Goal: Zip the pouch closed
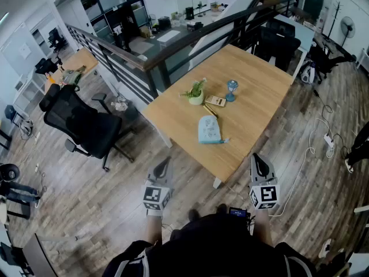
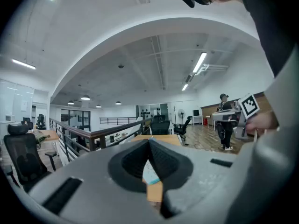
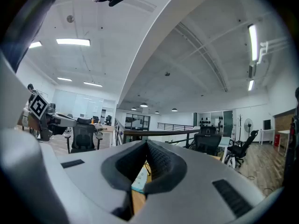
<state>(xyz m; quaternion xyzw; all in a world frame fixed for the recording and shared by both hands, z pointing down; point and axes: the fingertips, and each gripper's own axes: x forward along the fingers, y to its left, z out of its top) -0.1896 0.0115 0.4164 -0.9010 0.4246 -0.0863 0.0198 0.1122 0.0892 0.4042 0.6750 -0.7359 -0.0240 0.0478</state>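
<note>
A light blue pouch (image 1: pixel 210 129) lies near the front of the wooden table (image 1: pixel 253 103), its zip end pointing right. My left gripper (image 1: pixel 163 168) hangs shut over the floor in front of the table's near left edge, well short of the pouch. To the right, my right gripper (image 1: pixel 259 165) is also shut with nothing in it, near the table's front corner. In the left gripper view a sliver of the pouch (image 2: pixel 152 175) shows below the closed jaws of the left gripper (image 2: pixel 148 141). The right gripper view shows the pouch (image 3: pixel 139 181) under the right gripper (image 3: pixel 146 145).
On the table behind the pouch stand a small potted plant (image 1: pixel 196 92), a yellowish card (image 1: pixel 215 101) and a blue hourglass-like item (image 1: pixel 232 89). A black office chair (image 1: pixel 81 126) sits left on the wood floor. A railing (image 1: pixel 173 48) runs behind. Cables (image 1: pixel 314 143) trail at right.
</note>
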